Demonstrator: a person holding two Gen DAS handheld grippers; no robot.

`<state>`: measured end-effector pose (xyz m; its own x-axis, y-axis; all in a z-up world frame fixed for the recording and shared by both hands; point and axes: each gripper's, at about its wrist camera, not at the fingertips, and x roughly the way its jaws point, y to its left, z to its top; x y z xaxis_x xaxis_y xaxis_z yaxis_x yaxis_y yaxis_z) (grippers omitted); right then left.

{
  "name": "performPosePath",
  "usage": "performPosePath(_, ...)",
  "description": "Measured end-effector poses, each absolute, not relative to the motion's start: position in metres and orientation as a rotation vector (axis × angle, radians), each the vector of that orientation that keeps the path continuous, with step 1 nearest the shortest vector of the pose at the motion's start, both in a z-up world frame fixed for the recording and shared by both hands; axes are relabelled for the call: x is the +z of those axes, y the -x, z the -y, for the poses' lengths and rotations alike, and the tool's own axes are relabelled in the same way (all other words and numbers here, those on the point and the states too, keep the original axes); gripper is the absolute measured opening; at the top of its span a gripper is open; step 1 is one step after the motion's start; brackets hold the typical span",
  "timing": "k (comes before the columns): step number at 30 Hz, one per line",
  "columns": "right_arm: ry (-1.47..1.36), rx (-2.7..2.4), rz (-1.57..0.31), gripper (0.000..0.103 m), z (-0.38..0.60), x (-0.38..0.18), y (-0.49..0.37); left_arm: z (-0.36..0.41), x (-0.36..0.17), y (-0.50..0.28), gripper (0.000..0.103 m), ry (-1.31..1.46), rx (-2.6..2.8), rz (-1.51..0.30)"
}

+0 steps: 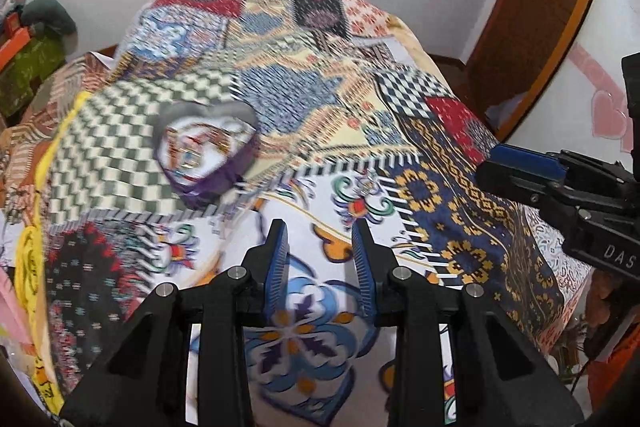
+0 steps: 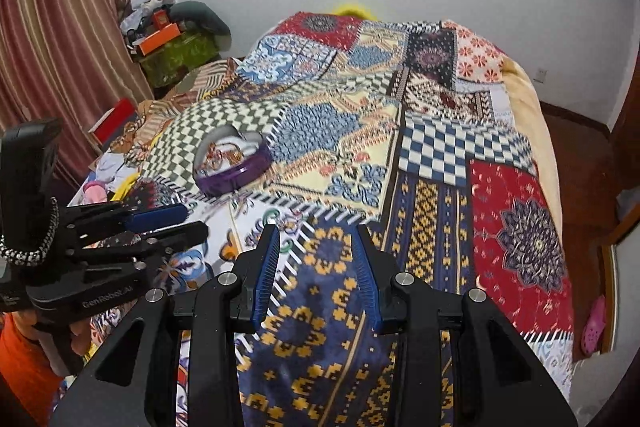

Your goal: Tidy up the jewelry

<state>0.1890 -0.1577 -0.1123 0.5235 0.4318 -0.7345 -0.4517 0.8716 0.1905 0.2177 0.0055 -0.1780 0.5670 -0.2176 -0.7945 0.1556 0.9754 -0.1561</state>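
A purple heart-shaped jewelry box (image 1: 206,155) lies open on the patchwork bedspread (image 1: 320,99), blurred, with jewelry pieces inside that I cannot make out. It also shows in the right wrist view (image 2: 232,163). My left gripper (image 1: 320,227) is open and empty, hovering over the bedspread, nearer than the box and to its right. It shows from the side in the right wrist view (image 2: 192,219). My right gripper (image 2: 316,231) is open and empty above the blue and gold patch. It enters the left wrist view at the right edge (image 1: 492,167).
A beaded bracelet (image 2: 36,247) hangs around the left gripper's body. A cluttered side table (image 2: 172,39) and striped curtain (image 2: 56,39) stand at the far left. A wooden door (image 1: 536,27) is at the right. Loose items (image 2: 108,183) lie at the bed's left edge.
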Motion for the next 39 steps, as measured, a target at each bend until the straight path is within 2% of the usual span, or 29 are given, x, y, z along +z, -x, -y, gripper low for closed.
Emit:
performPosePath(10, -0.013, 0.519, -0.911, 0.034, 0.165, -0.133, -0.197, 0.015, -0.197, -0.232, 0.032, 0.044, -0.250, -0.953)
performPosePath(13, -0.020, 0.524, -0.911, 0.034, 0.165, -0.134, -0.198, 0.019, -0.200, -0.234, 0.023, 0.025, -0.247, -0.951)
performPosePath(19, -0.006, 0.521, -0.898, 0.034, 0.159, -0.137, -0.202, 0.023, -0.205, -0.232, 0.022, 0.003, -0.251, -0.940)
performPosePath(26, -0.013, 0.531, -0.898, 0.034, 0.153, -0.139, -0.205, 0.020, -0.208, -0.231, 0.008, 0.011, -0.239, -0.922)
performPosePath(39, -0.002, 0.596, -0.926, 0.034, 0.120, -0.151, -0.210, -0.001, -0.197, -0.207, 0.008, 0.041, -0.183, -0.882)
